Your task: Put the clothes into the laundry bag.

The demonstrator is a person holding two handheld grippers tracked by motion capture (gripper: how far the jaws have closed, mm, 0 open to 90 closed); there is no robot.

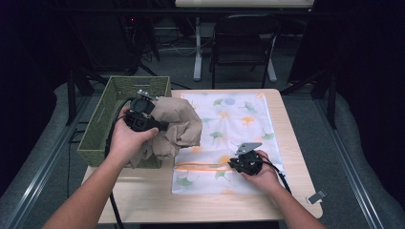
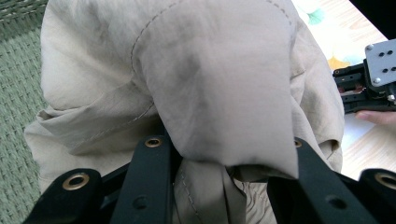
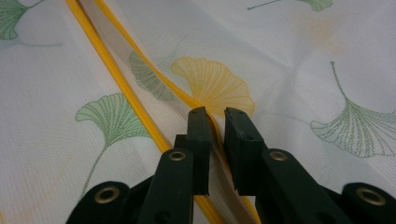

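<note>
A crumpled beige garment (image 1: 176, 126) hangs above the table between a green woven basket (image 1: 102, 119) and a white mesh bag (image 1: 239, 119) printed with ginkgo leaves. My left gripper (image 1: 143, 119) is shut on the garment's left side. In the left gripper view the cloth (image 2: 210, 84) bunches between the jaws and hides their tips (image 2: 229, 172). The bag lies flat, and its orange zipper (image 1: 200, 167) runs along the near end. My right gripper (image 1: 234, 164) rests on the bag. Its jaws (image 3: 217, 135) are pinched on the zipper edge (image 3: 116, 79), where the opening gapes a little.
The basket (image 2: 14, 93) stands at the table's left edge. A small grey clip (image 1: 316, 196) lies near the front right corner of the wooden table (image 1: 143, 200). A black chair (image 1: 243, 38) stands behind the table. The right gripper (image 2: 369, 79) is seen past the cloth.
</note>
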